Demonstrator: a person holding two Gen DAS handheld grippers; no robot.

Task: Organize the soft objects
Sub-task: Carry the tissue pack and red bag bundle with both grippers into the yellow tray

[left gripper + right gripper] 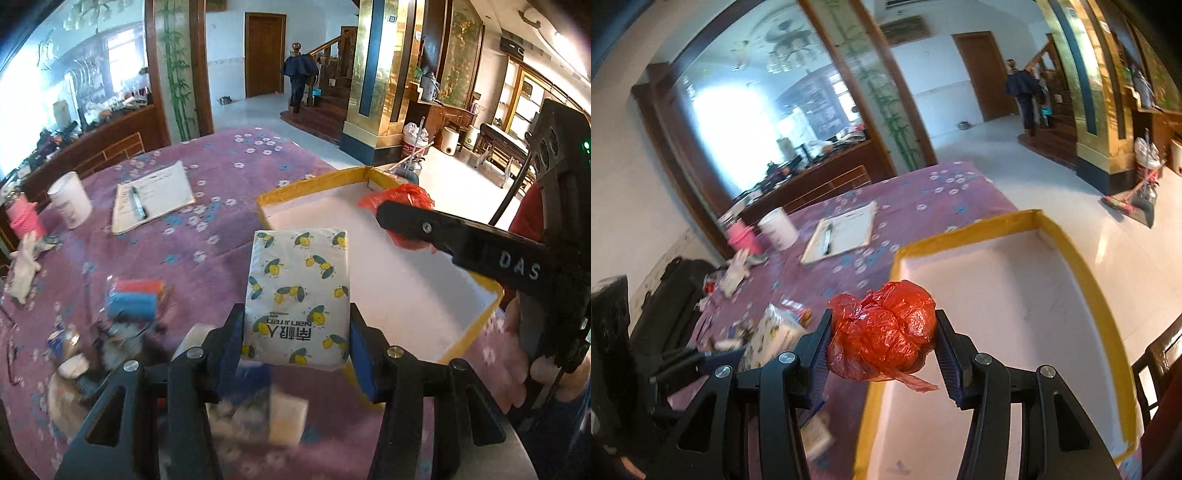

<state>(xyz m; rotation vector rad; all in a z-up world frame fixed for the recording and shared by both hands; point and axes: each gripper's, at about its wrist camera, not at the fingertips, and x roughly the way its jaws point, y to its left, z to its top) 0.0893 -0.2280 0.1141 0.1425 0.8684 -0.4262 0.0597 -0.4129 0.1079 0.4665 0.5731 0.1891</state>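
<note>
A table covered by a purple flowered cloth (229, 173) fills the lower part of both views. On its right side sits a shallow white box with a yellow rim (317, 184), open at the top, its white floor bare where it shows.

The left gripper (297, 332) pinches a tissue pack (297, 291), white with a lemon print, between its blue pads; the pack stands up from the jaws, above the table just at the near left corner of the box. The right gripper (882, 336) squeezes a crumpled red plastic bag (884, 328) between its pads, and the bag hangs over the left rim of the box. In the left wrist view that right gripper reaches in from the right, over the box, with the red bag at its tip.

Further back on the cloth lies a notepad (153, 195) with a pen (138, 202) on it. Left of it stands a white cup (70, 199), and beside that a pink spool (26, 218). Near the left gripper, blurred, lie a red and blue roll (135, 297) and some small clutter too smeared to tell apart.
</note>
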